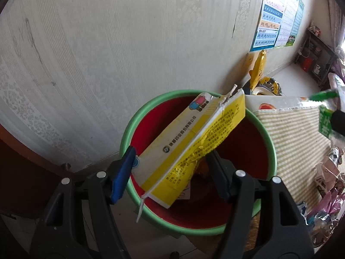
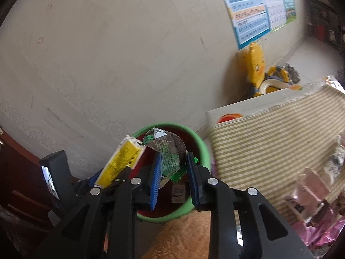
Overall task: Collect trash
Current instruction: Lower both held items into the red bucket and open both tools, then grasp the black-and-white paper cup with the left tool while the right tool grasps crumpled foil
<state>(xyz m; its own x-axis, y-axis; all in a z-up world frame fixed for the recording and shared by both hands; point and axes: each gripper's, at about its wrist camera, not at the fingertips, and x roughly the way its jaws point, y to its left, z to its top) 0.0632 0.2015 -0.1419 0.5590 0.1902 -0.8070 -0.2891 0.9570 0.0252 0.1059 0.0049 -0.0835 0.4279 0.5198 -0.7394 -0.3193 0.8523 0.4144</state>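
Note:
A red bin with a green rim (image 1: 129,120) stands on the floor by the wall; it also shows in the right wrist view (image 2: 201,149). My left gripper (image 1: 170,170) is shut on a flattened yellow and white carton (image 1: 194,138) and holds it over the bin's mouth. The carton also shows in the right wrist view (image 2: 123,161). My right gripper (image 2: 172,174) is shut on a crumpled clear and green wrapper (image 2: 170,151), held above the bin. That wrapper shows at the right edge of the left wrist view (image 1: 325,116).
A striped cloth covers the table (image 2: 269,142) to the right of the bin, with pink and silver wrappers (image 2: 317,196) on it. A yellow toy (image 2: 256,64) stands by the wall, below a poster (image 2: 252,8). Dark wooden furniture (image 1: 25,172) is at the left.

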